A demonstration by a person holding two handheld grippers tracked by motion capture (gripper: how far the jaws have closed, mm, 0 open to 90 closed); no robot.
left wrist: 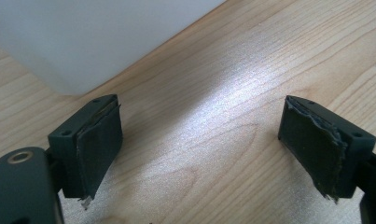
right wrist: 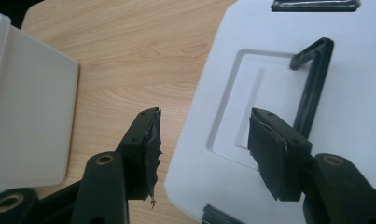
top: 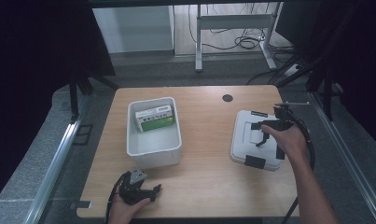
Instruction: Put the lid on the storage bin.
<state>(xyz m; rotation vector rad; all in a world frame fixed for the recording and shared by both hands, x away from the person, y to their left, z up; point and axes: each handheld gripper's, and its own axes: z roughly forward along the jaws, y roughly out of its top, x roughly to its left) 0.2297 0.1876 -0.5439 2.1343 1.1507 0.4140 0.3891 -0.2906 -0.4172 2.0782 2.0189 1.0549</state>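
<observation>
A white bin (top: 154,156) stands left of the table's middle, with a green and white box (top: 154,118) lying inside it. At the right lies a white lid (top: 244,142) with black clips (top: 254,162). My right gripper (top: 260,134) hovers open over that lid (right wrist: 363,93). One jaw is above the wood beside the lid's edge, the other above the recess next to the raised black handle (right wrist: 314,84). My left gripper (top: 153,191) rests open near the table's front edge, below the bin. Between its jaws (left wrist: 199,140) is bare wood, with the bin wall (left wrist: 83,37) just ahead.
The wooden table (top: 204,177) has a small black round hole (top: 227,98) near its far edge. The bin's side (right wrist: 27,116) stands a short way left of the lid. Beyond the table are a desk frame (top: 198,42) and floor cables (top: 246,43).
</observation>
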